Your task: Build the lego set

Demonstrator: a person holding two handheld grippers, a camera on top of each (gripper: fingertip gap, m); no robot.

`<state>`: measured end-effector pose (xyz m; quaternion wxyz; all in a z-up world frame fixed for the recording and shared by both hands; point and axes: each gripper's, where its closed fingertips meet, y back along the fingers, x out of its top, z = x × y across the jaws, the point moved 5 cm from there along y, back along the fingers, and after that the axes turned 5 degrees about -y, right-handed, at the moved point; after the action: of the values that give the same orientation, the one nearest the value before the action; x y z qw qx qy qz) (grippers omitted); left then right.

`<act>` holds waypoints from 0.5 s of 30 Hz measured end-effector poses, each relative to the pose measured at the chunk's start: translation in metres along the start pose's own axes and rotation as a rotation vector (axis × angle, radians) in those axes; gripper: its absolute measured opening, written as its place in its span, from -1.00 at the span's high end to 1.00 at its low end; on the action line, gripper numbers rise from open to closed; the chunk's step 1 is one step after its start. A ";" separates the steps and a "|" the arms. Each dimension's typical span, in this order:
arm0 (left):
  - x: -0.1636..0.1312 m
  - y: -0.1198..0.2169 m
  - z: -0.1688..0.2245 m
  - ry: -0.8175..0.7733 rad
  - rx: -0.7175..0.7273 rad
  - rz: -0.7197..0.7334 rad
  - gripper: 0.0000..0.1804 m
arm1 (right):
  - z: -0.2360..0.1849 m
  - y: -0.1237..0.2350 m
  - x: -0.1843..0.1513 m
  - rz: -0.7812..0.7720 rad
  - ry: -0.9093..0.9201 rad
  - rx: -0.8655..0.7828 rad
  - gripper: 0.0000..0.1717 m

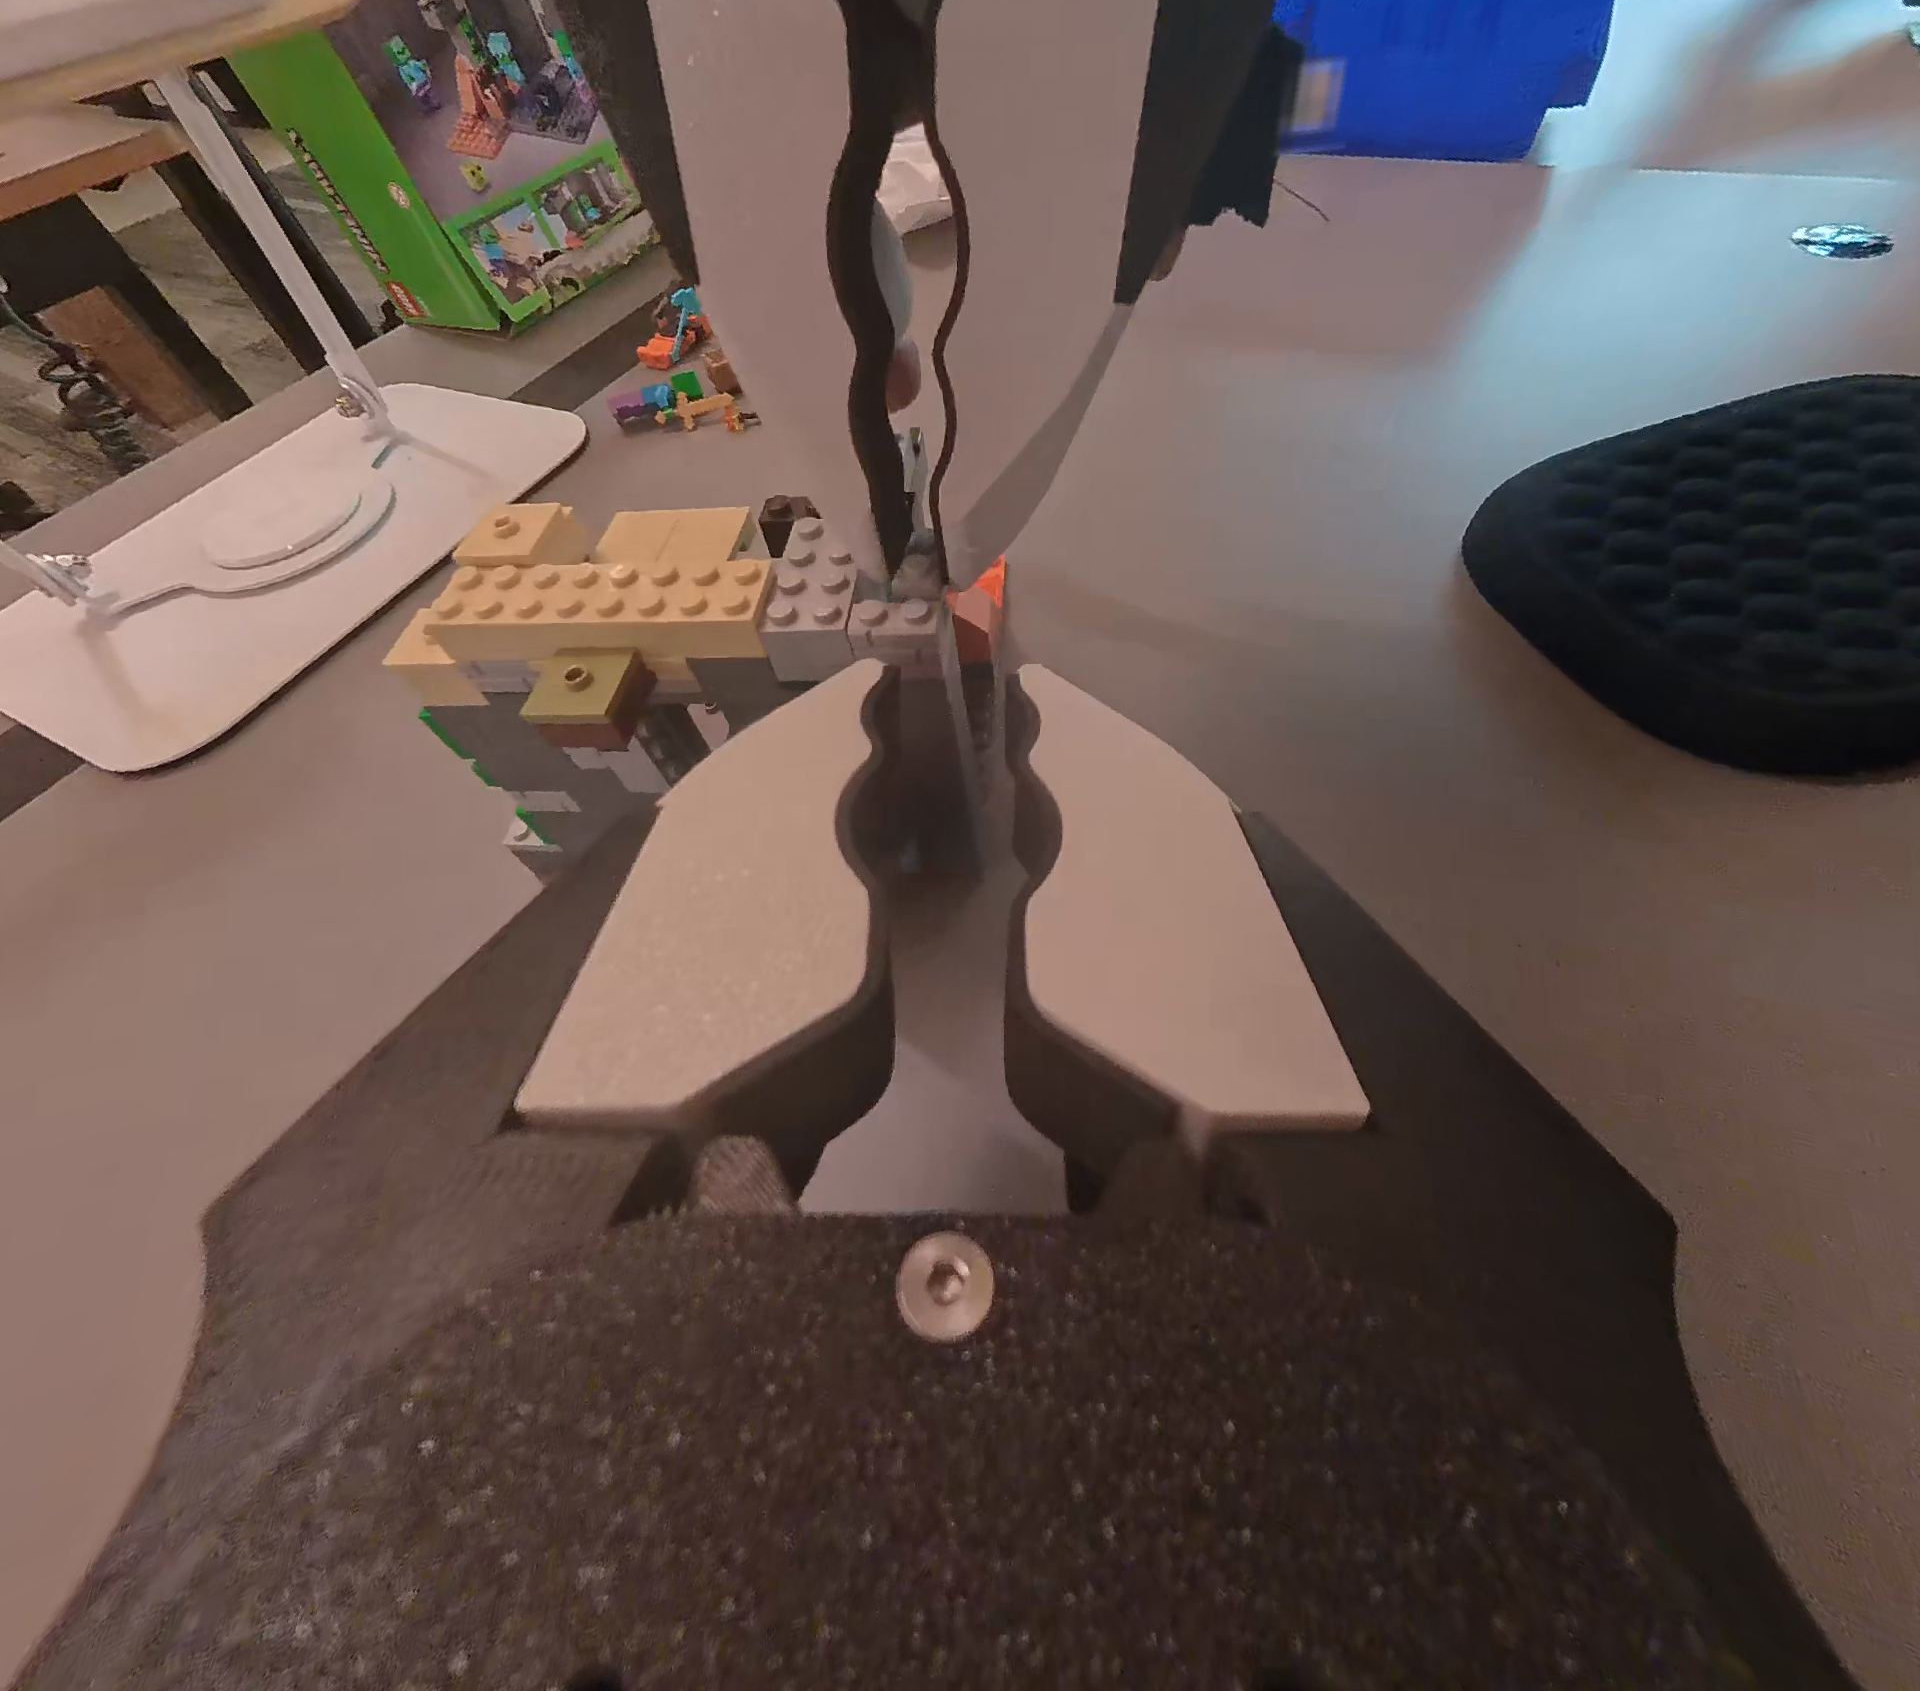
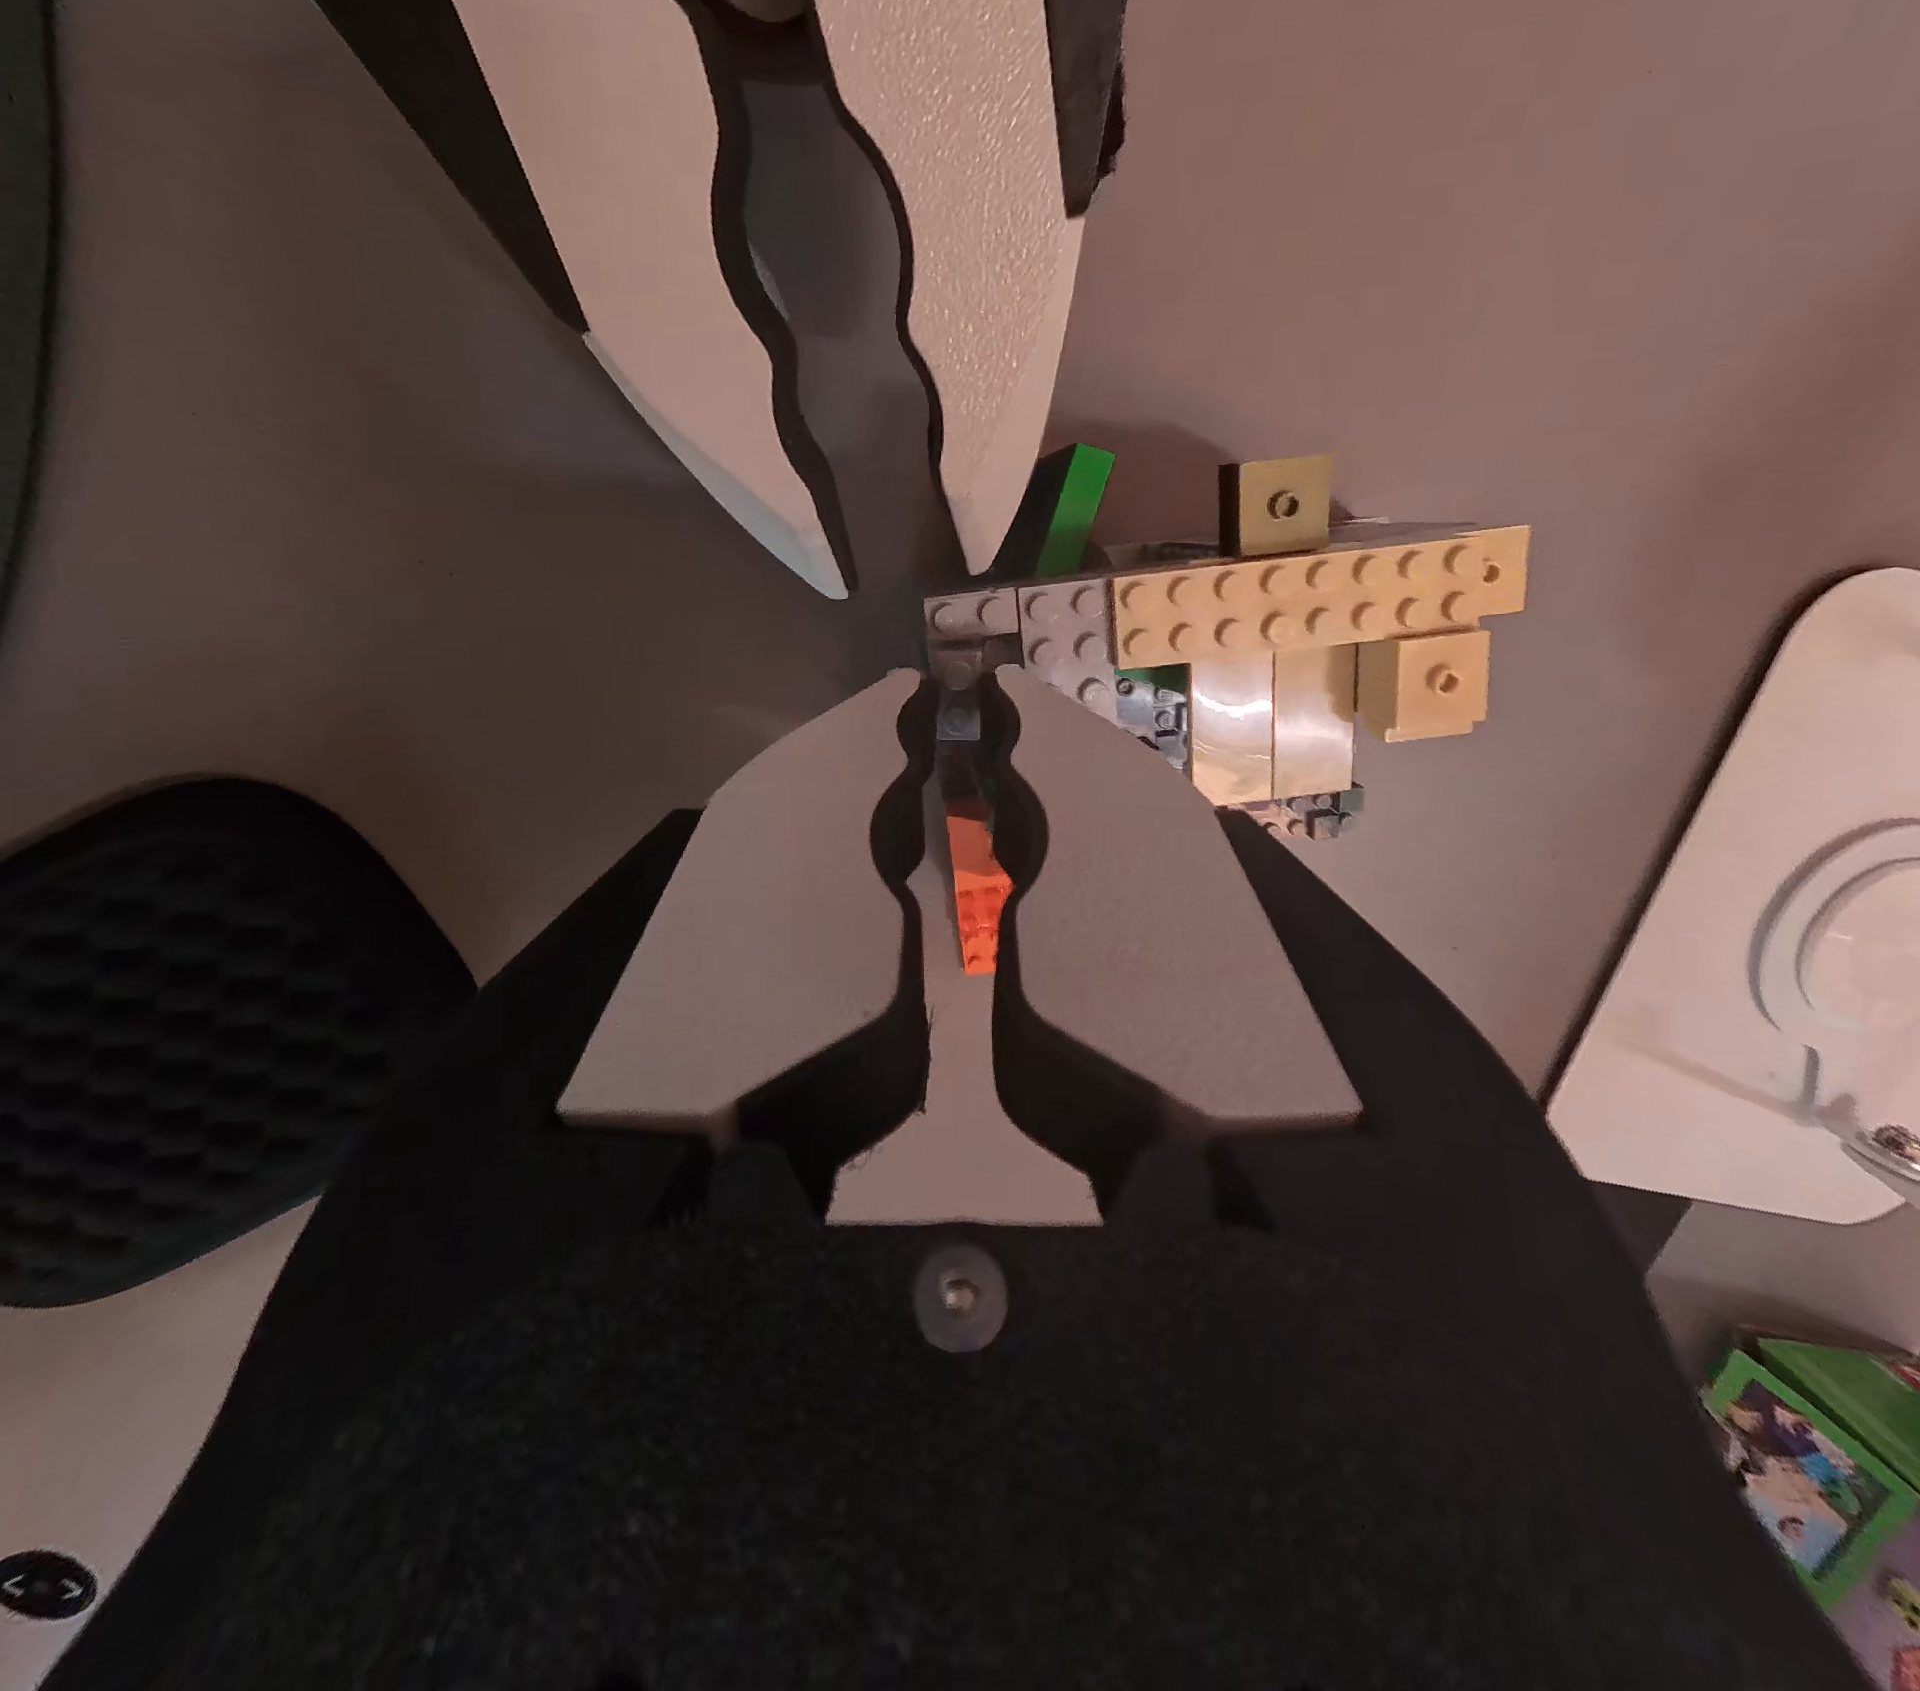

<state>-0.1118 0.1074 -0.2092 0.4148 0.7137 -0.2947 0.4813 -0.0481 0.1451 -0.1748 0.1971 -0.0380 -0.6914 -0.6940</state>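
Reaching down from twelve o'clock in the left wrist view, the right gripper (image 1: 914,571) has its two fingers drawn close on a small grey piece (image 1: 914,488) at the end of the brick model (image 1: 613,602), which stands on the grey table (image 1: 1351,706). An orange brick (image 1: 982,602) sits on that same end, just at three o'clock of the pinched piece. The left gripper (image 1: 951,675) comes in from six o'clock with its fingers parted; they straddle the model's narrow end column, and whether either pad touches it cannot be told. The model's long tan bricks stretch away toward nine o'clock. A white stand base (image 1: 260,561) lies farther out at nine o'clock, a black honeycomb cushion (image 1: 1714,581) at three o'clock. Loose coloured bricks (image 1: 686,384), a green toy box (image 1: 447,166) and a blue bin (image 1: 1455,10) sit toward eleven and one o'clock.
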 end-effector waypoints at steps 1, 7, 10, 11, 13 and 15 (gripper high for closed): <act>0.000 0.000 0.000 -0.002 0.000 0.000 0.79 | 0.000 0.000 0.000 0.000 -0.001 0.012 0.91; 0.001 -0.001 0.001 -0.008 0.004 0.002 0.80 | 0.002 -0.001 0.000 0.009 -0.012 0.072 0.91; 0.001 -0.001 0.000 0.002 0.001 0.005 0.81 | 0.002 -0.001 0.000 0.014 0.006 0.077 0.91; 0.001 -0.001 0.000 0.004 0.001 0.006 0.82 | 0.002 -0.001 0.000 0.013 0.013 0.076 0.91; 0.001 -0.001 -0.001 0.006 0.001 0.007 0.82 | 0.002 -0.002 0.000 0.005 0.031 0.072 0.91; 0.001 -0.001 -0.001 0.008 0.002 0.007 0.83 | 0.001 -0.002 0.001 -0.013 0.048 0.065 0.91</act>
<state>-0.1109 0.1087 -0.2090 0.4135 0.7113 -0.2949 0.4859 -0.0499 0.1461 -0.1761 0.2102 -0.0108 -0.7089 -0.6732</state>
